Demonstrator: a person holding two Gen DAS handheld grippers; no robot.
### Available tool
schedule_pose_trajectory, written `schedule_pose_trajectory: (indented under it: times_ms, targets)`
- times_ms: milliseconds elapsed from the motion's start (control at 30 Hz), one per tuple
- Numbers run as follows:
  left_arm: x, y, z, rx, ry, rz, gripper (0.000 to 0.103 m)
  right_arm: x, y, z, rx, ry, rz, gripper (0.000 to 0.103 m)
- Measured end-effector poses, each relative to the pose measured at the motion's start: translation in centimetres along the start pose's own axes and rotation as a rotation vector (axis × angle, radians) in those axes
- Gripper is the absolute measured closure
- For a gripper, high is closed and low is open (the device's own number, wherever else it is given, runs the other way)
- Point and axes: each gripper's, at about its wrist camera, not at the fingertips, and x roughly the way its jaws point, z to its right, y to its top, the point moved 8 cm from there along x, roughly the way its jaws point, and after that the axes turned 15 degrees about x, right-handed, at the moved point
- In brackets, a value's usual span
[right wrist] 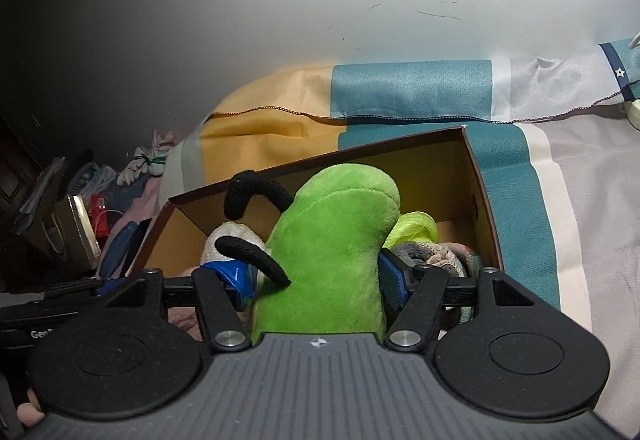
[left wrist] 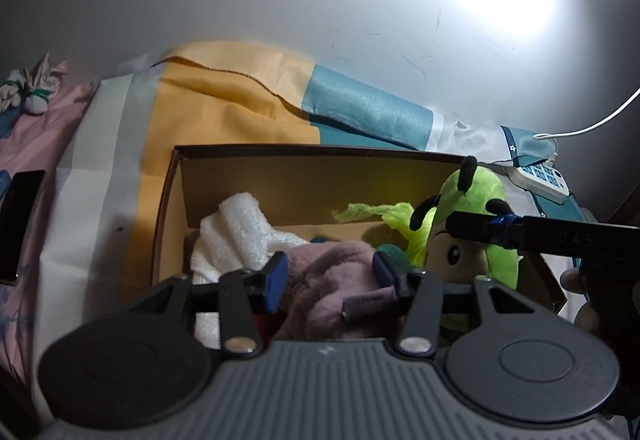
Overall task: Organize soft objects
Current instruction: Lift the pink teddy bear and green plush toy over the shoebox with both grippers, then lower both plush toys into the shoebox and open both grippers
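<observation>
A brown cardboard box (left wrist: 300, 148) (right wrist: 440, 159) lies on a bed. In it are a white towel (left wrist: 236, 236) (right wrist: 230, 236), a purple fleece cloth (left wrist: 332, 280), a thin lime-green cloth (left wrist: 380, 211) (right wrist: 416, 226) and a multicolour knitted piece (right wrist: 436, 256). My left gripper (left wrist: 330, 274) stands open low over the box, its blue pads on either side of the purple cloth. My right gripper (right wrist: 316, 278) is shut on a green plush toy (right wrist: 332, 240) (left wrist: 476, 191) with black antennae, held upright over the box's right end.
The bed has a yellow, teal and white sheet (left wrist: 224, 111). A dark phone (left wrist: 20, 224) lies on it at the left. A white power strip (left wrist: 540, 179) with a cable sits behind the box at the right. Clutter (right wrist: 80, 215) is stacked by the wall at the left.
</observation>
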Motion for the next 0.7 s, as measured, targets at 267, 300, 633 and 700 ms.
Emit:
schedule_pose_trajectory:
  times_ms: [267,300,633,700]
  targets:
    - [-2.6,0.9,-0.2,-0.031,0.014,0.051,0.029,-1.2,1.6,-0.7,-0.025,0.026,0.063,0.054]
    - [-3.2,1.1,-0.1,-0.025,0.024,0.061,0.029,-1.4,1.7,-1.0,-0.051,0.017,0.065,0.053]
    - [-8.8,1.7,0.6,0.029,0.175,0.100,0.013,-7.2,2.4,-3.1,-0.029,0.078,0.202,0.053]
    - [-9.6,1.6,0.9,0.032,0.210,0.096,0.012,-8.5,1.9,-3.6,-0.025,0.070,0.223,0.053]
